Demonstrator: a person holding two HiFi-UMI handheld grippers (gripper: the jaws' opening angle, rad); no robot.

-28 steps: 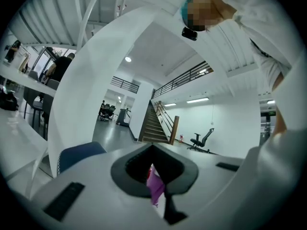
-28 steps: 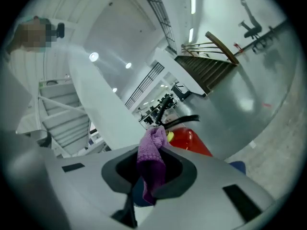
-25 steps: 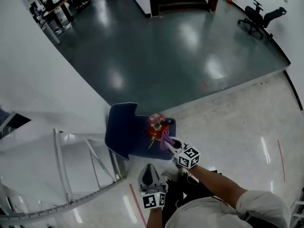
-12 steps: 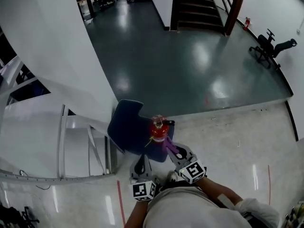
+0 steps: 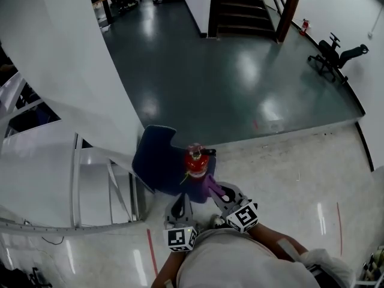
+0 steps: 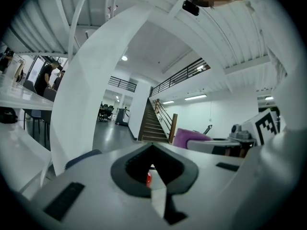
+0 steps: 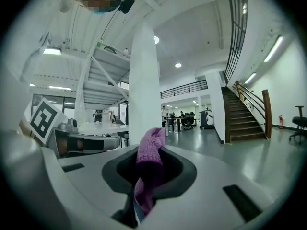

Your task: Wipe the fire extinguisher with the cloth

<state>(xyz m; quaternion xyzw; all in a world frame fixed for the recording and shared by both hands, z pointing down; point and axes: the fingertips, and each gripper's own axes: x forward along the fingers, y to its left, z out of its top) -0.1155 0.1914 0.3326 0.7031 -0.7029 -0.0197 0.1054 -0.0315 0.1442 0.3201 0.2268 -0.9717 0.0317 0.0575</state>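
A red fire extinguisher point(image 5: 195, 159) stands upright against a dark blue seat-like block point(image 5: 157, 161) at the foot of a white column. My right gripper point(image 5: 212, 186) is just below and right of the extinguisher, shut on a purple cloth point(image 5: 210, 183); whether the cloth touches the extinguisher is unclear. In the right gripper view the cloth point(image 7: 147, 166) pokes up between the jaws. My left gripper point(image 5: 179, 207) hangs lower left, shut and empty. The left gripper view shows its jaws together, a sliver of the red extinguisher point(image 6: 149, 178) behind them, and the purple cloth point(image 6: 190, 138) at the right.
A white column point(image 5: 78, 71) and a white metal stair frame point(image 5: 90, 179) stand to the left. Dark glossy floor stretches ahead to a staircase point(image 5: 237, 5). An office chair point(image 5: 333, 50) sits at the far right. Pale tile floor lies to my right.
The head view has swung and moved in a little. Both grippers stay low by the extinguisher, the right one still holding the cloth just below it.
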